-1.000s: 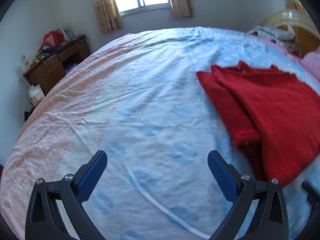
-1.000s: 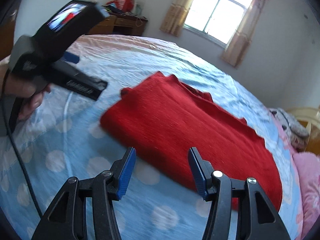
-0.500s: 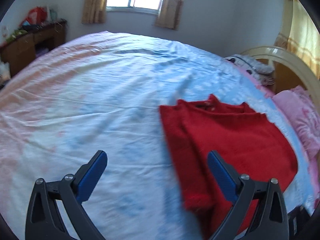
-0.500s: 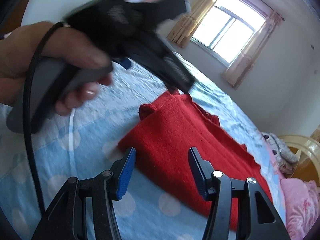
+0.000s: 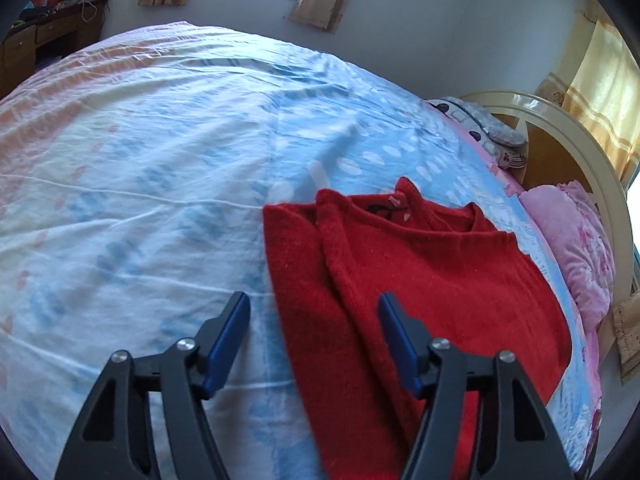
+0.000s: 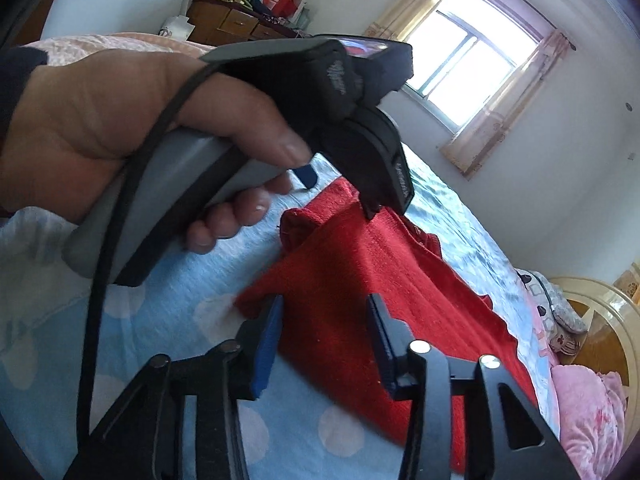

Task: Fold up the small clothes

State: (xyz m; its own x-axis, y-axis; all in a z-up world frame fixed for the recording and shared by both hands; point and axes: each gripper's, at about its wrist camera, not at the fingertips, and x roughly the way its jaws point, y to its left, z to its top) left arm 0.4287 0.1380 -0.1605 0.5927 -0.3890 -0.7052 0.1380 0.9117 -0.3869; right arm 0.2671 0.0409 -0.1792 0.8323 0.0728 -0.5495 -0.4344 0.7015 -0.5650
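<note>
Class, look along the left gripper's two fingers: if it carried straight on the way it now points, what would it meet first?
Most likely the red sweater lying on the bed sheet. Its folded left edge sits between the open fingers of the left gripper, whose jaws have just been closing. Depth is unclear, so it could graze the sheet beside it.

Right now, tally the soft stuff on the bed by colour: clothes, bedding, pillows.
Red: 1, sweater
Blue and white: 1, sheet
Pink: 1, blanket
Grey patterned: 1, pillow
Total: 4
</note>
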